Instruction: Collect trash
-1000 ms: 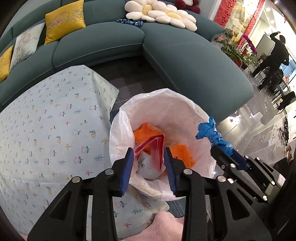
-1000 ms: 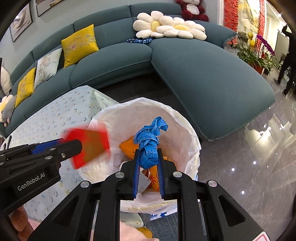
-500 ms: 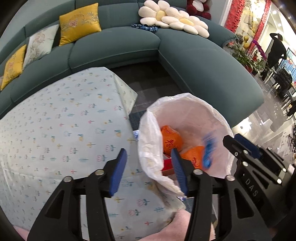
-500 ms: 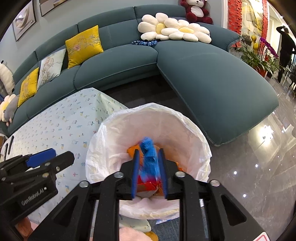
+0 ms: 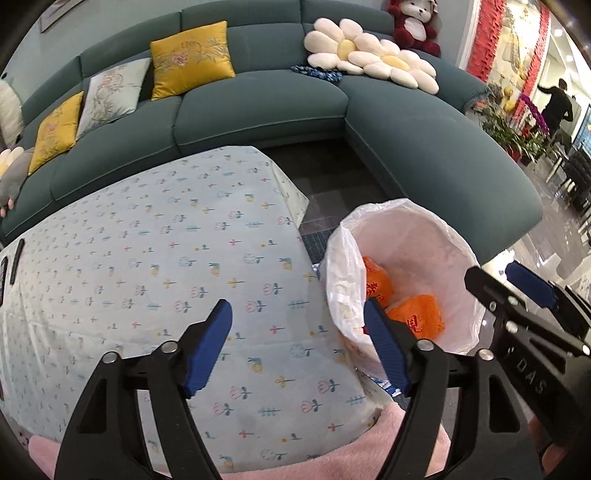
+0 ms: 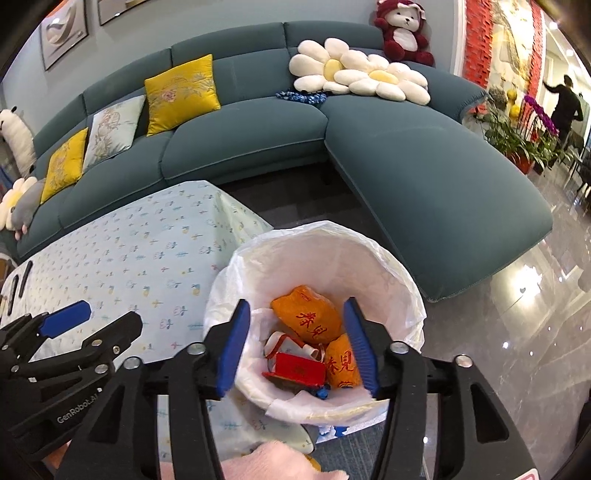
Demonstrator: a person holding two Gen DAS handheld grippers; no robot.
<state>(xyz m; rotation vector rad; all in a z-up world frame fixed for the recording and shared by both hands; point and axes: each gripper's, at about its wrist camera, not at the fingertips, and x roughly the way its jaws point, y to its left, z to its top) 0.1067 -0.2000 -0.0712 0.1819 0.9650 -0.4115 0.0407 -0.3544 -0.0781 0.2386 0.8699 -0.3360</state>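
The trash bin (image 6: 402,288) stood on the floor, just beside the near right corner of the table (image 5: 155,258). A white bag lined it all the way round the rim. The big teal sofa (image 6: 424,177) curved behind the table and the bin. Yellow pillows (image 6: 181,92) and white flower cushions (image 6: 354,74) lay on it, and a red teddy bear (image 6: 402,33) sat on its back. The table wore a pale cloth with little flowers. Two dark pens (image 5: 16,254) lay near its far left edge.

Inside the bin lay the trash. Two orange packets (image 6: 314,317) with red writing sat at the back and the right side. A red packet (image 6: 297,369) lay in front of them, on a white and red wrapper. A bit of blue tape (image 6: 322,393) peeked out at the bottom.

The left gripper (image 5: 299,347) hung over the table's right edge. Its jaws were opening and nothing was between them. The right gripper (image 6: 299,350) hung over the bin. Its jaws were opening too, and they held nothing. A pink sleeve (image 5: 388,443) showed under the grippers.

A person (image 6: 565,107) in dark clothes stood far off by the plants (image 6: 517,136).
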